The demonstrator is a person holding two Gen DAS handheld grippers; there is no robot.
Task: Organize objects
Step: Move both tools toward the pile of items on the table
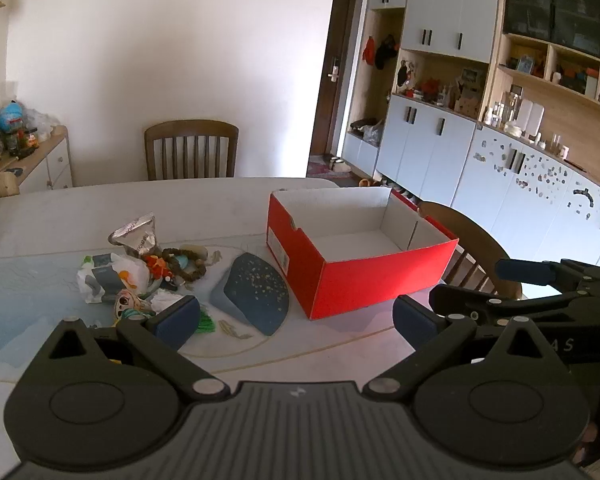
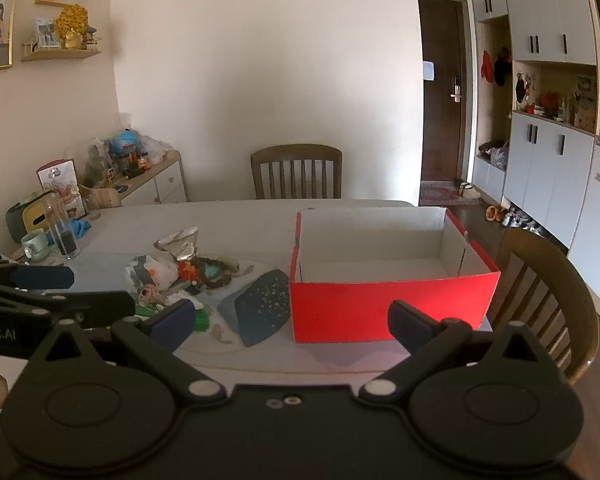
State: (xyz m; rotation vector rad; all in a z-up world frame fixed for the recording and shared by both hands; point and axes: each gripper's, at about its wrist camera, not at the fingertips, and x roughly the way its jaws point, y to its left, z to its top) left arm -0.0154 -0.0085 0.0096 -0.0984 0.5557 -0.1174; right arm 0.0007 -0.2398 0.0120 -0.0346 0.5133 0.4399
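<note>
An open red box (image 1: 356,276) with a bare white inside stands on the table's right part; it also shows in the right wrist view (image 2: 388,304). Left of it lies a dark blue speckled pouch (image 1: 256,292) (image 2: 260,304) and a pile of small items: a silver foil packet (image 1: 138,234) (image 2: 180,242), a white plastic bag (image 1: 112,276), a bead bracelet (image 1: 184,264), orange and green bits. My left gripper (image 1: 296,320) is open and empty, above the table's near edge. My right gripper (image 2: 292,320) is open and empty, in front of the box.
Wooden chairs stand at the far side (image 1: 191,150) and the right side (image 2: 548,296) of the table. A glass (image 2: 64,232) and a mug (image 2: 34,244) stand at the table's left end. A cluttered sideboard (image 2: 152,180) is beyond.
</note>
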